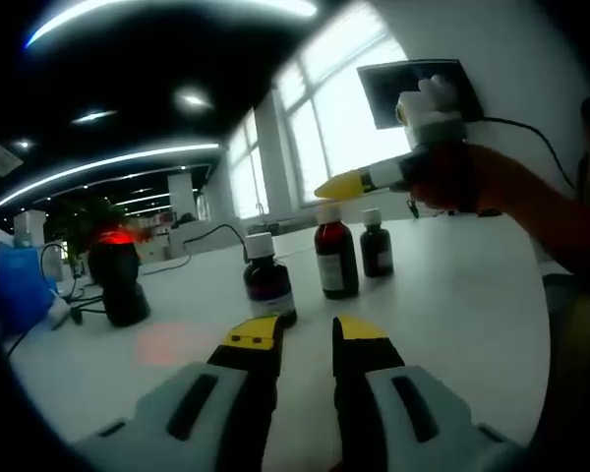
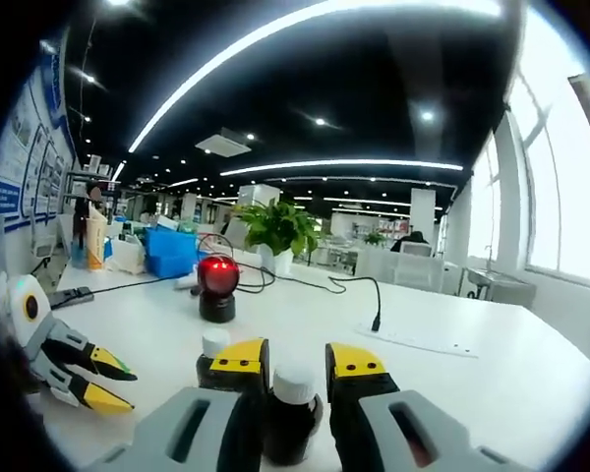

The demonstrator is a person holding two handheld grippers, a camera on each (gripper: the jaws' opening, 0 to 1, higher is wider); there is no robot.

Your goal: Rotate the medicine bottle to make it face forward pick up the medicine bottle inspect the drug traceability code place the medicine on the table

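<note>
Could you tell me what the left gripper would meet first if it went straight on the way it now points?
Probably the nearest medicine bottle: it stands on the table just beyond the open left gripper, slightly toward its left jaw, so depth permitting, that jaw would touch it first.

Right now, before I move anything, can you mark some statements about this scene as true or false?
1. Three medicine bottles stand upright on the white table. True.
2. The left gripper is shut on a bottle. False: its jaws stand apart with nothing between them.
3. The barcode scanner shows a red light. True.
4. The right gripper rests on the table. False: in the left gripper view it is held in the air above the bottles.
</note>
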